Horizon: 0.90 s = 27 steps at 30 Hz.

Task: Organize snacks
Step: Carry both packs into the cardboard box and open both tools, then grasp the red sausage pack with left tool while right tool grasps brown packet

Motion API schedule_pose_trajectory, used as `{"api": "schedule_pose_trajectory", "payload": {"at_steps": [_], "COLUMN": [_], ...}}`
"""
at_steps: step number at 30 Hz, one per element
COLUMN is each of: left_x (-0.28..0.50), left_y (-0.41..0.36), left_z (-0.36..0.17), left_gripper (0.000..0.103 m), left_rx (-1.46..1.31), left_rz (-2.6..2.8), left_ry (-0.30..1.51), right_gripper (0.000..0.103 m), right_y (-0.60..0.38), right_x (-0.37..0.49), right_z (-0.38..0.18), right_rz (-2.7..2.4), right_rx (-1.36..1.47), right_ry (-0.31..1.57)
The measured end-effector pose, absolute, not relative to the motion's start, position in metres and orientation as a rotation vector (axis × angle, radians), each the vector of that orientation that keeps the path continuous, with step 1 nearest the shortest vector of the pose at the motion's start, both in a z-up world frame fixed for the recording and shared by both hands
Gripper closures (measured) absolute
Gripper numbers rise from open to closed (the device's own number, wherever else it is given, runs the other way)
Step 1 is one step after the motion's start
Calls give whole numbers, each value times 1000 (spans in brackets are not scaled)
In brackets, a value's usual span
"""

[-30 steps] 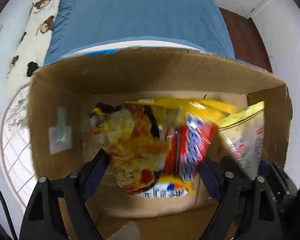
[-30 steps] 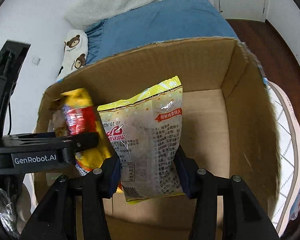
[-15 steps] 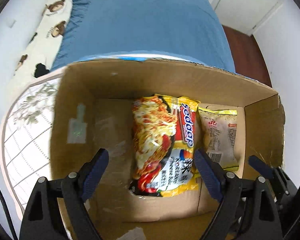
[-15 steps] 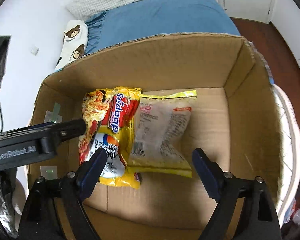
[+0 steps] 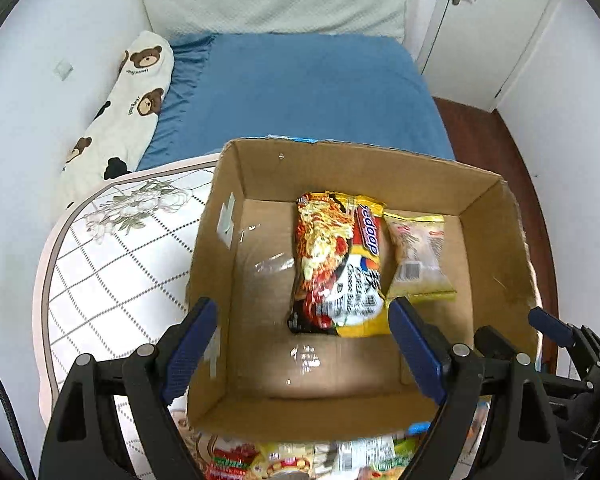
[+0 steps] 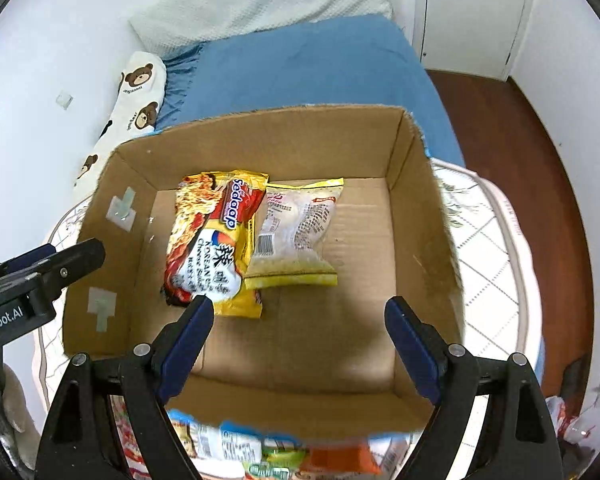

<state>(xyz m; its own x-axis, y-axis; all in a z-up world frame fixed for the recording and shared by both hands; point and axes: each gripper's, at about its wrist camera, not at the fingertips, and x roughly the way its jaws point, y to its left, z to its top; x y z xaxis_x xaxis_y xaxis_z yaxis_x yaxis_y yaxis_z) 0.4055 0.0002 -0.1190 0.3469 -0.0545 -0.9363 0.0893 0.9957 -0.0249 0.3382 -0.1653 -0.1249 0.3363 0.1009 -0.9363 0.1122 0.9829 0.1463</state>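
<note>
An open cardboard box [image 5: 260, 416] [image 6: 420, 208] stands on a round patterned table. Inside lie a yellow-red Sedaap noodle packet [image 5: 338, 264] [image 6: 212, 240] and, touching its right side, a pale yellow snack bag [image 5: 418, 256] [image 6: 296, 236]. My left gripper [image 5: 302, 344] is open and empty above the box's near part. My right gripper [image 6: 298, 336] is open and empty above the box's near side. The left gripper's body also shows in the right wrist view [image 6: 40, 276] by the box's left wall.
More snack packets lie in front of the box, blurred [image 5: 300, 460] [image 6: 260, 452]. The table's patterned top [image 5: 112, 264] [image 6: 488, 264] shows on both sides of the box. A blue bed [image 5: 300, 92] with a bear pillow [image 5: 132, 96] lies behind.
Both grippers opened and let go of their packets, which now lie flat in the box. Both grippers have since pulled up and back from the box.
</note>
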Motion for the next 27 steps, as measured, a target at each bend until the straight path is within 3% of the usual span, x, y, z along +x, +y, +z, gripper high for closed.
{"api": "schedule_pose_trajectory", "payload": {"at_steps": [16, 27], "left_x": [303, 207], "left_y": [22, 86], "left_z": [-87, -195], "left_gripper": [15, 15], "left_rx": [28, 190], "left_rz": [-94, -7], "left_ry": [1143, 1399], "right_gripper": [10, 8], "right_y": [-154, -166], "right_x": [238, 135], "right_z": [-66, -146], "right_rz": [32, -12], "right_rx": [265, 393], "right_ry": [1161, 1381]}}
